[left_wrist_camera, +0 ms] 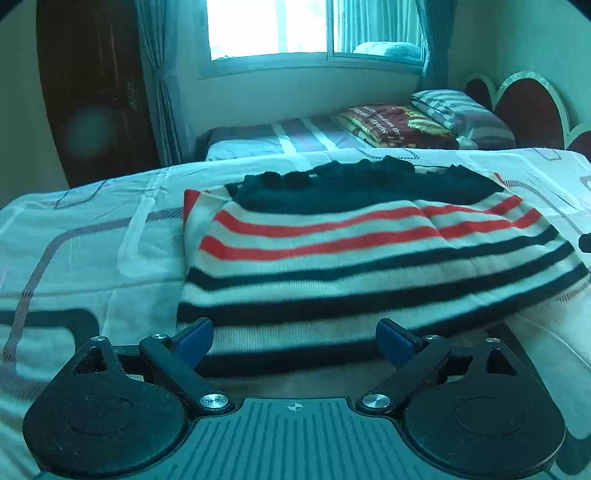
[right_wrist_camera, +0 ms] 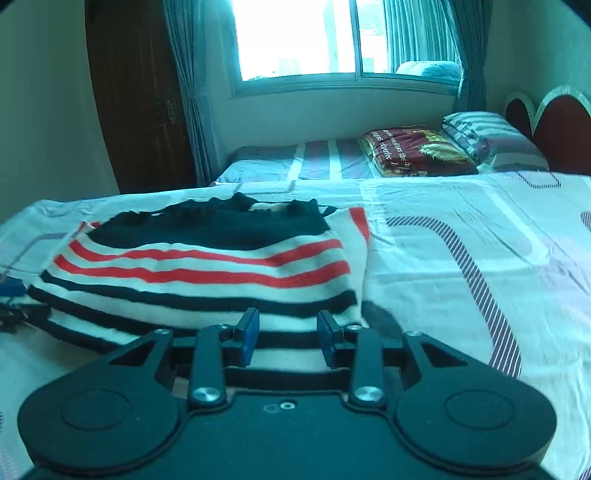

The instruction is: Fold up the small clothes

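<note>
**Over the bed, both grippers hang above a folded sweater**

Above the near hem, the left gripper tilts downward, jaws spread wide and empty. Beside it, the right gripper tilts likewise, jaws parted narrowly, gripping nothing. Folded flat on the patterned bedsheet lies the knitted striped sweater, ribbed, with red and dark bands. Beyond stand a second bed, pillow and curtained window.

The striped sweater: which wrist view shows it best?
The left wrist view: the striped sweater fills the middle of the frame, both side edges visible. The right wrist view pushes it to the left, its near edge partly hidden behind the right claw.
</note>
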Available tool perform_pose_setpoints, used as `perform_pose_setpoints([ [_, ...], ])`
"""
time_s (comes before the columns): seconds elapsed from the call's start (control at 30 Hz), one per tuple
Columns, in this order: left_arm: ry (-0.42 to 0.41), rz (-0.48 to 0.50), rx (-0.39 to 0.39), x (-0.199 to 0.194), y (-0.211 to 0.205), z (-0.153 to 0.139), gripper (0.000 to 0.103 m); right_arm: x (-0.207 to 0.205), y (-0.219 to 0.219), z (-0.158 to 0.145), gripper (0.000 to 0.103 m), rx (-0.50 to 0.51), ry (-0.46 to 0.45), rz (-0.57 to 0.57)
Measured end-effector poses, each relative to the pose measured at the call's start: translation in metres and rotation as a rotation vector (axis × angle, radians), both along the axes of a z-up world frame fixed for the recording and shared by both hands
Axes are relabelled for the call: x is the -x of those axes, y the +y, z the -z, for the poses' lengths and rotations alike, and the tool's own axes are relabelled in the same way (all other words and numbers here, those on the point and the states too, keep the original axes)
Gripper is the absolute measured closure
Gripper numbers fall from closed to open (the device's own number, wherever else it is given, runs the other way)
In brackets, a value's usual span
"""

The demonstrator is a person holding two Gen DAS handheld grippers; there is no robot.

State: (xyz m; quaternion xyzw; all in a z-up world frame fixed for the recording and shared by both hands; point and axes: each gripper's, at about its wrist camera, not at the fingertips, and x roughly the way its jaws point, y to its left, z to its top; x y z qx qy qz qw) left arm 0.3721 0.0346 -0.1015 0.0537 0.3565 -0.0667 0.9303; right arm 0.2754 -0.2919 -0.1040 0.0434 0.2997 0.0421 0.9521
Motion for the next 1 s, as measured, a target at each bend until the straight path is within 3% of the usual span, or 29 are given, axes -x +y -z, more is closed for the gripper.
perform_pose_setpoints([
  [0.23,0.027,-0.075,0.099,0.033,0.018,0.006,0.009,0.031,0.001,-0.007,0.069,-0.085,0.000,0.018],
  [0.5,-0.030,-0.151,0.110,0.023,0.031,-0.003,0.009,0.017,-0.001,-0.004,0.069,-0.058,0.014,0.024],
  [0.6,0.033,-0.225,0.289,0.017,0.056,0.007,0.009,0.011,-0.004,-0.004,0.069,-0.083,0.012,0.023],
  [0.7,0.091,-0.326,0.587,0.022,0.080,0.032,0.010,0.008,-0.002,0.000,0.068,-0.097,0.022,0.014],
  [0.73,0.087,-0.365,0.704,0.027,0.085,0.043,0.010,0.007,-0.001,0.002,0.068,-0.104,0.027,0.010],
  [0.8,0.035,-0.413,0.854,0.034,0.088,0.057,0.010,0.004,0.002,0.005,0.068,-0.123,0.033,0.006],
  [0.87,-0.009,-0.456,0.910,0.033,0.085,0.065,0.012,0.001,0.005,0.008,0.067,-0.137,0.033,0.003],
  [0.9,-0.017,-0.459,0.924,0.029,0.083,0.067,0.020,-0.001,0.008,0.008,0.067,-0.143,0.034,-0.001],
  [1.0,-0.031,-0.480,0.978,0.015,0.083,0.074,0.027,-0.007,0.016,0.009,0.067,-0.152,0.031,-0.015],
])
